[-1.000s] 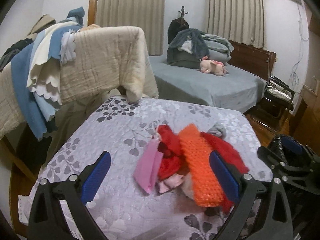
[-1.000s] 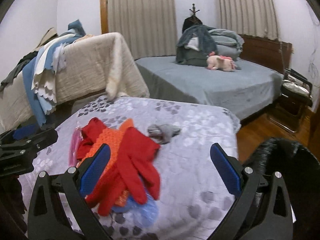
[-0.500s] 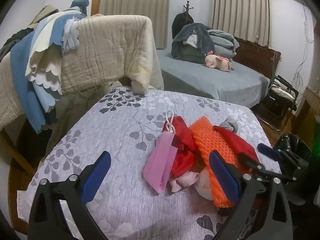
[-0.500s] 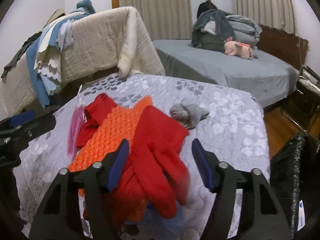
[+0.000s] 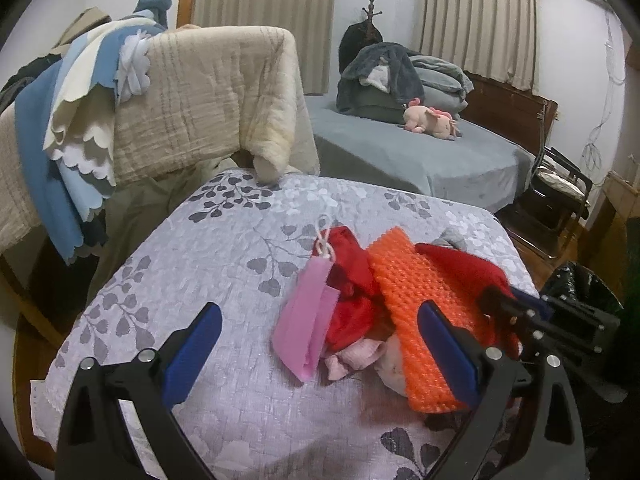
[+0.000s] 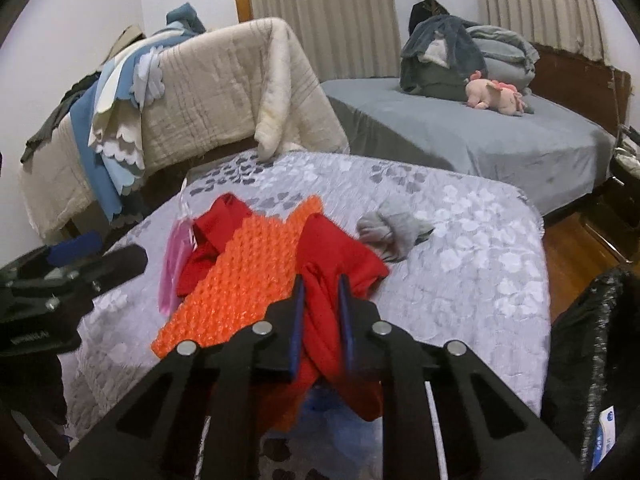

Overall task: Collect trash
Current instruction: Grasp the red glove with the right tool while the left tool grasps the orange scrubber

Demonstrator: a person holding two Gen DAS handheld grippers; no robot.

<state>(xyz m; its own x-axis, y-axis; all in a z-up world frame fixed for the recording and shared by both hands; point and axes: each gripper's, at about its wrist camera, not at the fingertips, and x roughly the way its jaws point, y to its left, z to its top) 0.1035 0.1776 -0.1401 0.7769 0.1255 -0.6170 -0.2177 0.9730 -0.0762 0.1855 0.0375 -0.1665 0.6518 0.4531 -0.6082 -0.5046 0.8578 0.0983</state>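
**Pinching the red glove on the covered table**

Right gripper (image 6: 321,286): jaws have just been closing and now stand nearly together, pads pressed on a fold of the red glove (image 6: 340,256). The glove lies on top of the pile, part draped over the orange knitted cloth (image 6: 244,264), its lower end trailing toward the camera between the gripper's arms.

Left gripper (image 5: 320,344): jaws spread wide, nothing between the pads. It hangs over the near edge of the table (image 5: 208,248), which wears a grey leaf-print cover. Its right finger overlaps the near end of the orange cloth in view; contact cannot be told.

Pile, as seen from the left wrist: pink face mask (image 5: 306,320) at the left side, white ear loops at its far end; a second red cloth (image 5: 352,280) between mask and orange cloth; a small pale pink scrap (image 5: 354,358) at the near side.

Grey balled cloth (image 6: 390,232) lies just beyond the pile, near the glove's far edge.

Black trash bag (image 6: 592,344) stands off the table's right side, near the corner.

Background: grey bed (image 6: 480,136) with a pink plush toy (image 6: 496,96).
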